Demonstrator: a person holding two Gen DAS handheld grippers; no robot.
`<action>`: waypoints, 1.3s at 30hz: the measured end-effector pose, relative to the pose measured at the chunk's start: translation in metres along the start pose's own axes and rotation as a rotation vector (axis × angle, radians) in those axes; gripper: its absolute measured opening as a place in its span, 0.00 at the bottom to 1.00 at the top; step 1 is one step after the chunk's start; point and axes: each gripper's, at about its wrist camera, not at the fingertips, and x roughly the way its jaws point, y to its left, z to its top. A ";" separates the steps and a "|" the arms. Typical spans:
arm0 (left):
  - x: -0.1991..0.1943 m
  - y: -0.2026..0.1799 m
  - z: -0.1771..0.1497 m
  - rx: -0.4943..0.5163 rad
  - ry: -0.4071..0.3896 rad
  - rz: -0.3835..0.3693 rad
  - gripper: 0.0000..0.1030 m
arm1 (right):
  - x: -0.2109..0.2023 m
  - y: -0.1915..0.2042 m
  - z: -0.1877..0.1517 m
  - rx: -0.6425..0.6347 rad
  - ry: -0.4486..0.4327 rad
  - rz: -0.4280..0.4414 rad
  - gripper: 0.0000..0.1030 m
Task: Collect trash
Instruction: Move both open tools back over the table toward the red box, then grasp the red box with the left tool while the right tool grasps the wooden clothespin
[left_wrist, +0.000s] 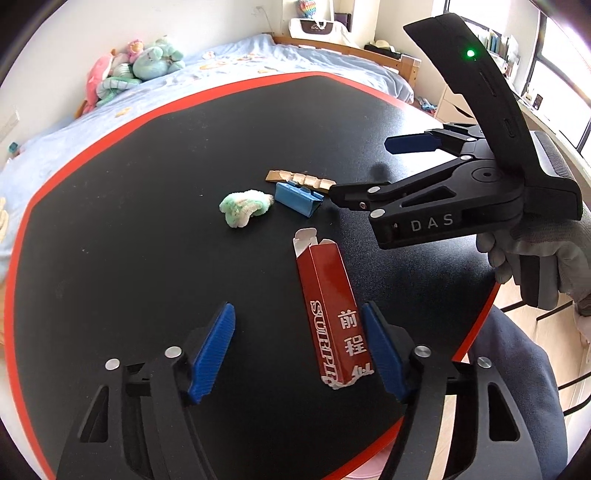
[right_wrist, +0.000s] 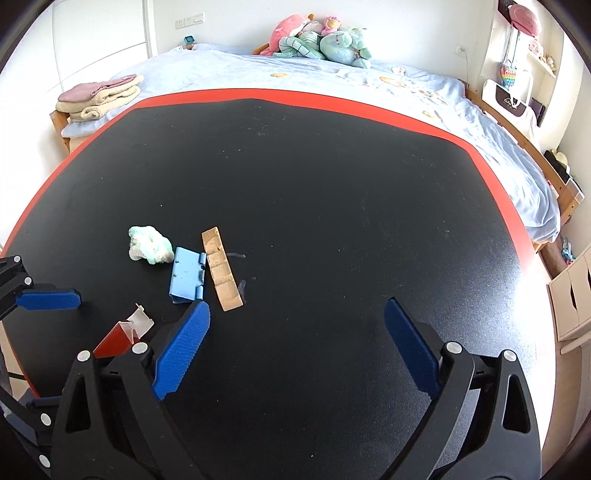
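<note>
On the black table (left_wrist: 147, 229) lie a red carton (left_wrist: 332, 314), a crumpled green-white tissue (left_wrist: 243, 207), a folded blue box (left_wrist: 297, 199) and a tan cardboard strip (left_wrist: 301, 180). My left gripper (left_wrist: 299, 332) is open above the table, and the red carton lies just inside its right finger. My right gripper (right_wrist: 295, 332) is open and empty over bare table. It also shows in the left wrist view (left_wrist: 362, 170), hovering beside the blue box and strip. The right wrist view shows the tissue (right_wrist: 150, 250), blue box (right_wrist: 186, 275), strip (right_wrist: 221, 275) and the carton's end (right_wrist: 123, 334).
The table has a red rim (right_wrist: 332, 101). Behind it is a bed (right_wrist: 332, 85) with plush toys (right_wrist: 321, 40) and folded towels (right_wrist: 99, 98). A white drawer unit (right_wrist: 570, 295) stands at the right. My gloved hand (left_wrist: 535, 254) and leg (left_wrist: 517, 369) are at the table's right edge.
</note>
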 end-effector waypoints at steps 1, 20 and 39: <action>0.000 0.000 0.000 0.001 -0.002 0.004 0.59 | 0.002 0.000 0.001 -0.002 0.001 0.002 0.88; -0.004 0.011 0.003 0.008 0.000 -0.021 0.14 | 0.006 0.027 0.017 -0.070 -0.010 0.119 0.15; -0.038 0.010 -0.002 0.027 -0.050 -0.065 0.14 | -0.059 0.026 -0.009 0.010 -0.043 0.097 0.11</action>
